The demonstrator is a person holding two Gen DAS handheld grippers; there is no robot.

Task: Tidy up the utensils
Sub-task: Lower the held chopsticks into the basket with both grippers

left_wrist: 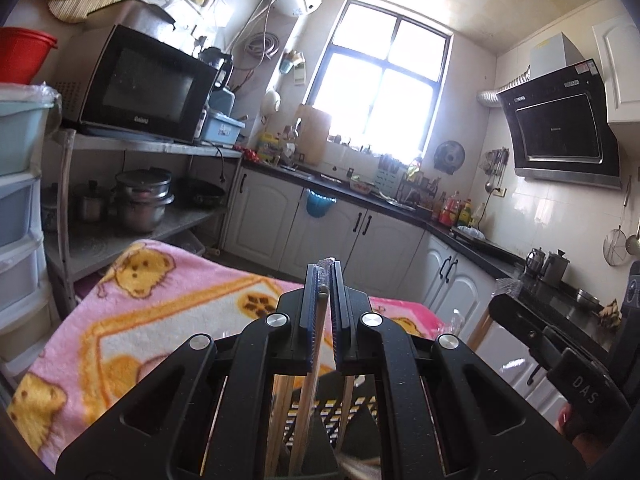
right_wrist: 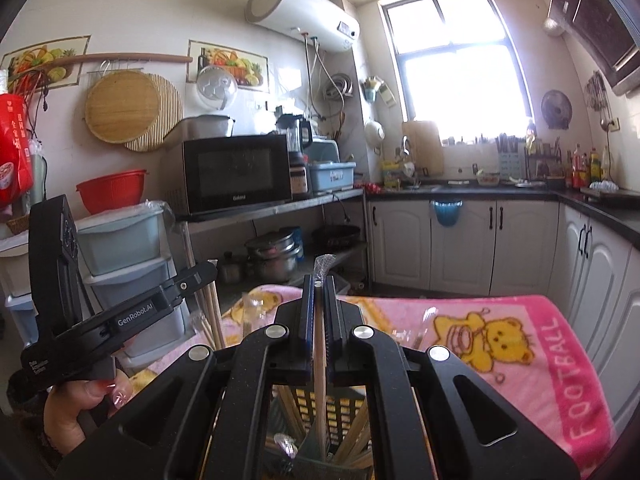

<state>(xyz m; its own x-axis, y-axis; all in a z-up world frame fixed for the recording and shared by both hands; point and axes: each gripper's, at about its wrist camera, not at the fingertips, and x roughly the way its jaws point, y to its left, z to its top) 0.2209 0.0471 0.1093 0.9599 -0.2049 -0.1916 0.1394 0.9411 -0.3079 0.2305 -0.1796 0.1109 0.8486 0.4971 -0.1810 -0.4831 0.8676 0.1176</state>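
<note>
Both grippers are matte black, with angular linkage arms, round silver pivot screws and blue ribbed pads [left_wrist: 310, 320] inside the fingers. The left gripper [right_wrist: 202, 276] bears white "GenRobot.AI" lettering; the hand [right_wrist: 86, 404] gripping it seems to wear red-tipped nails.

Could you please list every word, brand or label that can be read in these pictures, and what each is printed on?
"FOOTBALL": pink blanket.
"GenRobot.AI": left gripper.
"DAS": right gripper.
"Galanz", barely legible: microwave.
Too small or blurred: red bag, range hood sticker, condiment bottles.
</note>
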